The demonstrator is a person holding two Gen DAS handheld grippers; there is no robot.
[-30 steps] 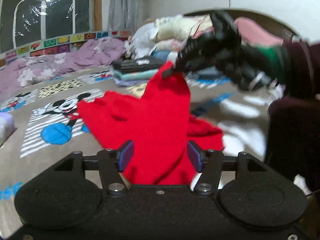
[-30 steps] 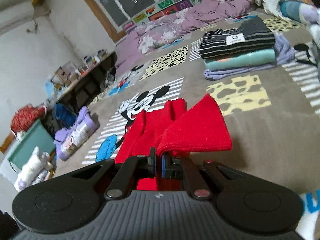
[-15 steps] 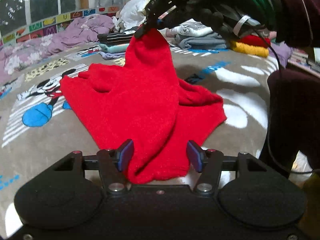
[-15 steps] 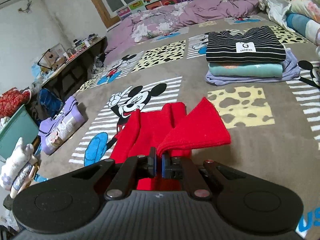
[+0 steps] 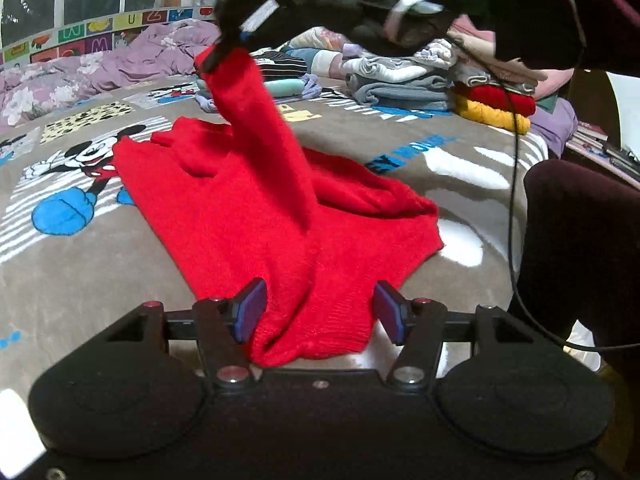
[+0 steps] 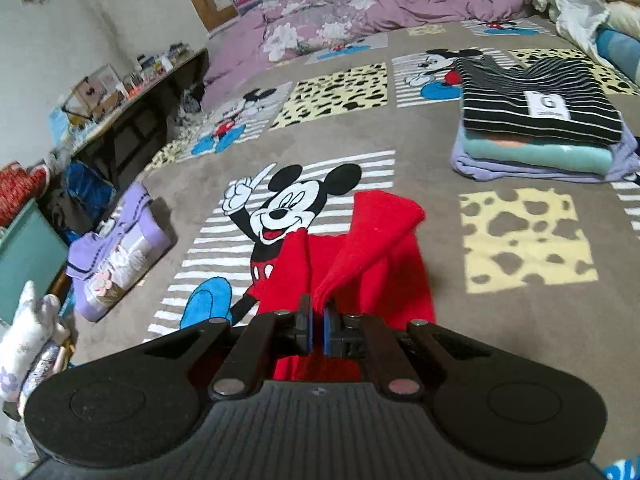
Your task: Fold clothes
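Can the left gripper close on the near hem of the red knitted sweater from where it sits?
Probably yes. The left gripper is open with the red knitted sweater's hem lying between its fingers, nothing over it. The right gripper, shut on a lifted part, is up and clear.

Sweater point(image 5: 248, 200) is plain bright red, on a grey-brown blanket point(image 6: 400, 152) with Mickey prints, white stripes and yellow spotted squares. Near its far edge, the folded stack point(image 6: 540, 136) is black-and-white stripes over teal over lavender, and the gripper pads point(image 5: 250, 312) are blue.
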